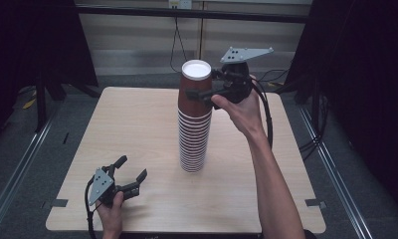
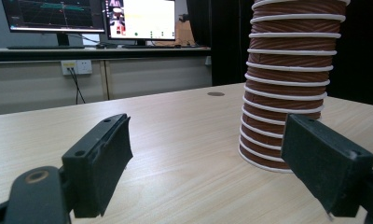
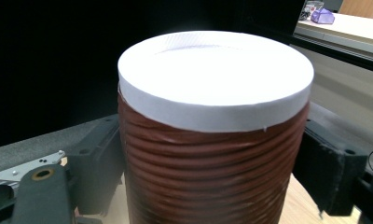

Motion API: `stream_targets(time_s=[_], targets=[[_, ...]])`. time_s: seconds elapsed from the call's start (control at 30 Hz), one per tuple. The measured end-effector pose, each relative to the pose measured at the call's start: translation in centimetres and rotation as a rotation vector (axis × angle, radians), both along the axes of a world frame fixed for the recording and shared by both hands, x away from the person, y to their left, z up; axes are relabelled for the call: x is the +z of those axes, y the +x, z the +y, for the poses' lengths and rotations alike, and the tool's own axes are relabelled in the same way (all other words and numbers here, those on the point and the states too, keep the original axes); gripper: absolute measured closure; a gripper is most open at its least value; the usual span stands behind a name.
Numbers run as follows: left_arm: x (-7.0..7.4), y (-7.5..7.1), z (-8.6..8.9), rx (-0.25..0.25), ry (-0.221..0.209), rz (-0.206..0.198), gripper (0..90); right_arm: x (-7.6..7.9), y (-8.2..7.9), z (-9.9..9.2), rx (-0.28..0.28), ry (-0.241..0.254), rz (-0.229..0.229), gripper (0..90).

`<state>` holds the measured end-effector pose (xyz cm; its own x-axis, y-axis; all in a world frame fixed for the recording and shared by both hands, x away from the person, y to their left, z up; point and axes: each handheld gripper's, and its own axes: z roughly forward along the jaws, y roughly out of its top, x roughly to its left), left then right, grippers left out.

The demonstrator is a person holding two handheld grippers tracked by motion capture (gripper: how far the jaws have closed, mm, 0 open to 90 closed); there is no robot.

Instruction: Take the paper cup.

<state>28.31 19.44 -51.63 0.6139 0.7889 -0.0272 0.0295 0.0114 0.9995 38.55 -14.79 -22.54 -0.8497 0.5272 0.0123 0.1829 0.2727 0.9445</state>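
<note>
The wooden table (image 1: 137, 124) carries a tall stack of brown paper cups (image 1: 193, 132), upside down, standing a little toward three o'clock of centre. At its top sits the uppermost cup (image 1: 195, 84), with the right gripper (image 1: 207, 94) coming in from three o'clock, jaws pressed against its ribbed sides. The left gripper (image 1: 130, 172) rests at seven o'clock, jaws apart and empty. The step looks like unstacking: next, a straight upward pull without tipping the stack.
</note>
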Motion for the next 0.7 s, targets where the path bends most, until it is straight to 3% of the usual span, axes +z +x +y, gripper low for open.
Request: stream_targets(time_s=[0.4,0.53,0.7], targets=[[0.0,0.0,0.0,0.0,-0.001,-0.001,15.8,0.1,-0.1,0.0,0.002,-0.004,-0.007,19.2],[0.0,0.0,0.0,-0.001,-0.001,-0.001,15.8,0.8,-0.2,-0.5,0.007,0.051,-0.026,19.7],[0.0,0.0,0.0,-0.001,-0.002,-0.001,15.8,1.3,-0.4,-0.6,0.01,0.074,-0.04,20.0]])
